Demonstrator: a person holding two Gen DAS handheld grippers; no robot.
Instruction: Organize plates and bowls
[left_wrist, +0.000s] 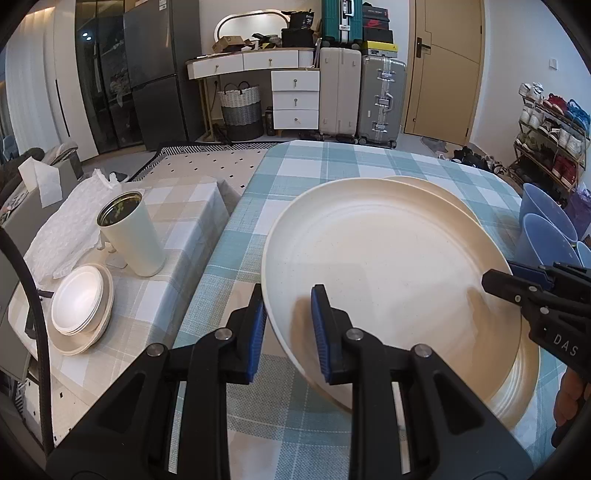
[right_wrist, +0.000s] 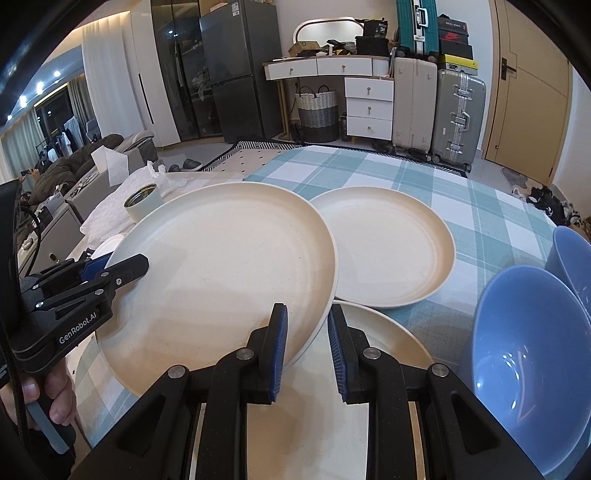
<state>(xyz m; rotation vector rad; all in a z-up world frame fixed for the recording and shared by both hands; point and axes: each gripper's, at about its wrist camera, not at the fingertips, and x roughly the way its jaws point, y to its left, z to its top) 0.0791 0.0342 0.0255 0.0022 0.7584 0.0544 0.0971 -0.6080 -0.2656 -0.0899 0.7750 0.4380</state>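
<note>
Two grippers, left gripper (left_wrist: 288, 328) and right gripper (right_wrist: 306, 343), each clamp opposite rims of one cream plate (right_wrist: 221, 266), carried above the table. Beyond: two plates, blue bowls (right_wrist: 528, 354) unsorted; left, stacked white bowls (left_wrist: 79, 306) done.

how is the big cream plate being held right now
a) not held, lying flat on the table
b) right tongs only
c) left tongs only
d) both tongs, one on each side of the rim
d: the left tongs and the right tongs each clamp the rim of the raised cream plate, on opposite sides, tilted above the checked tablecloth.
</note>
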